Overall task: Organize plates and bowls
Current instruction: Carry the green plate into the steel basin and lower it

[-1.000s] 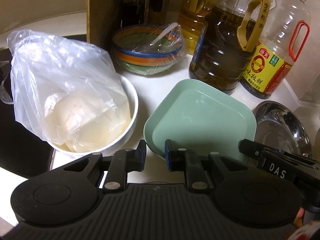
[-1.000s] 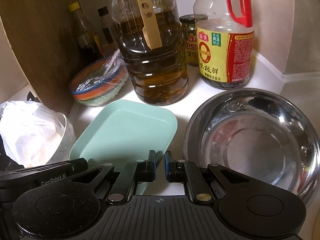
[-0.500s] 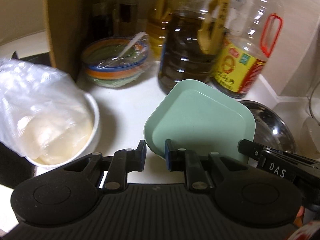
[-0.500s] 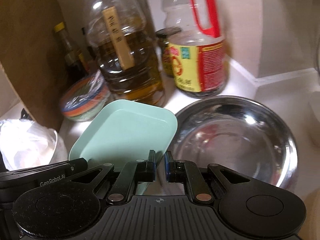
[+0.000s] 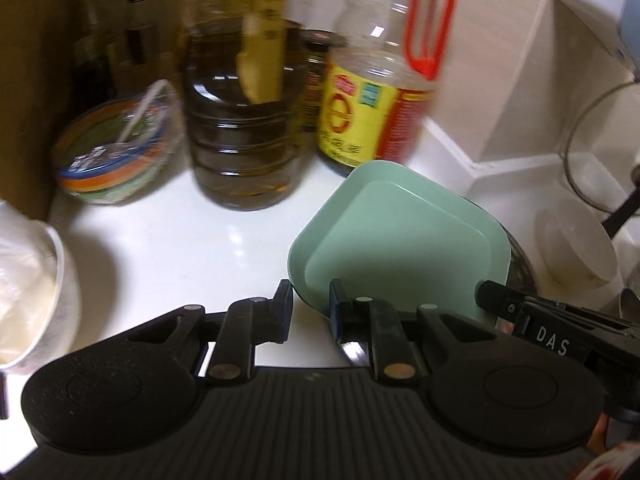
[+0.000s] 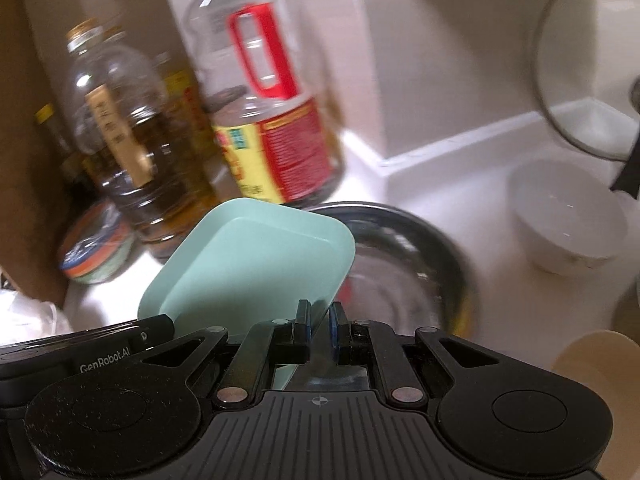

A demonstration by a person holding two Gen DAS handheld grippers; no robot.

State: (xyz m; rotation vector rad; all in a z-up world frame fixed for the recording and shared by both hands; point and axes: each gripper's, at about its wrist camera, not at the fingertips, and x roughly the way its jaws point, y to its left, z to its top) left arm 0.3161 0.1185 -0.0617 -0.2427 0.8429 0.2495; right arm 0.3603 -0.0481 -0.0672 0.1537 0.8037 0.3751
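At the centre of both views, the pale green square plastic plate (image 5: 404, 240) (image 6: 248, 264) is tilted over the steel bowl (image 6: 404, 264), its near edge pinched by both the left gripper (image 5: 310, 308) fingers and the right gripper (image 6: 320, 326) fingers.

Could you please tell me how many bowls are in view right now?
4: a steel bowl under the green plate, a white bowl right, a striped wrapped bowl back left, a white bowl far left. More may be hidden.

Mint-green plate (image 5: 404, 240), steel bowl (image 6: 404, 264), blue-and-orange striped bowl (image 5: 116, 160).
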